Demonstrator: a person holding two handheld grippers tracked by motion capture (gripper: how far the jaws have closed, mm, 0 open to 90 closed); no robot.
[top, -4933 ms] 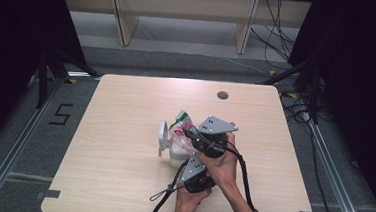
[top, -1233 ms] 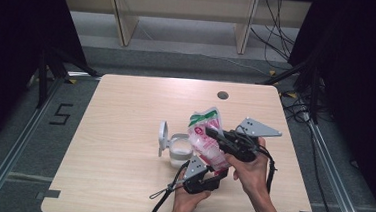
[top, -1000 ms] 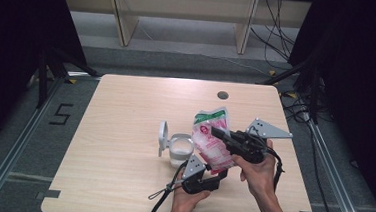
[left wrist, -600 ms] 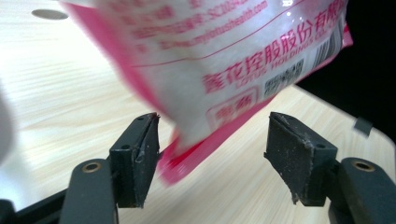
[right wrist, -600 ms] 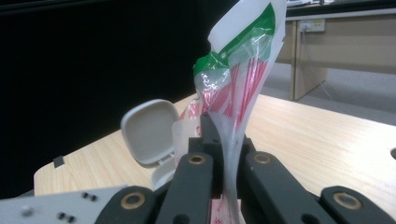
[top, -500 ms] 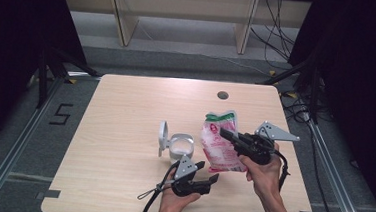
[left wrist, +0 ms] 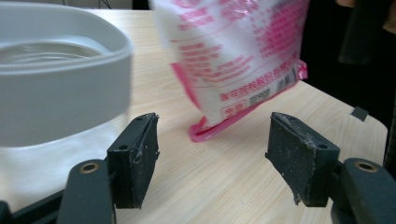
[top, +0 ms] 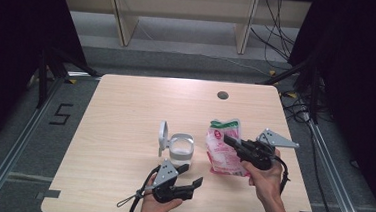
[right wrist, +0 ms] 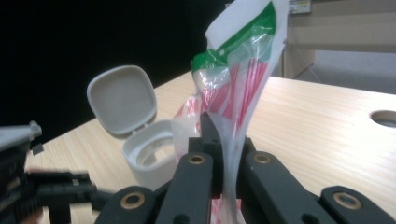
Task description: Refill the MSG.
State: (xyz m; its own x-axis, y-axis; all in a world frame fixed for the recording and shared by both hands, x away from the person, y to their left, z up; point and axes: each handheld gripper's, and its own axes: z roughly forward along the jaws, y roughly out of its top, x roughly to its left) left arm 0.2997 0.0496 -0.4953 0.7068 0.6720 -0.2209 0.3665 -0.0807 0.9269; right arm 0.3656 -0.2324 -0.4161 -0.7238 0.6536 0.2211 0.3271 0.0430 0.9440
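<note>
On the pale wooden bench (top: 124,131), largest of all we see, a small round hole (top: 222,95) sits near the far edge at about one o'clock from the middle. Next in size comes the pink and white bag (top: 224,149) with a green top, at roughly four o'clock from the bench's centre, its lower edge resting on the wood. Our right claw (top: 229,141) is pressed together on the bag's clear plastic, pinching it between its jaws; in the right gripper view the film (right wrist: 233,116) runs up from between them. Just beside the bag, at nine o'clock from it, stands the grey tub (top: 180,149) with its hinged lid (top: 163,135) standing upright. Our left claw (top: 191,176) lies at six o'clock from the tub, near the bench's front edge; its jaws have just been opening and now stand spread with nothing between them, the bag's corner (left wrist: 205,130) beyond them and apart.
</note>
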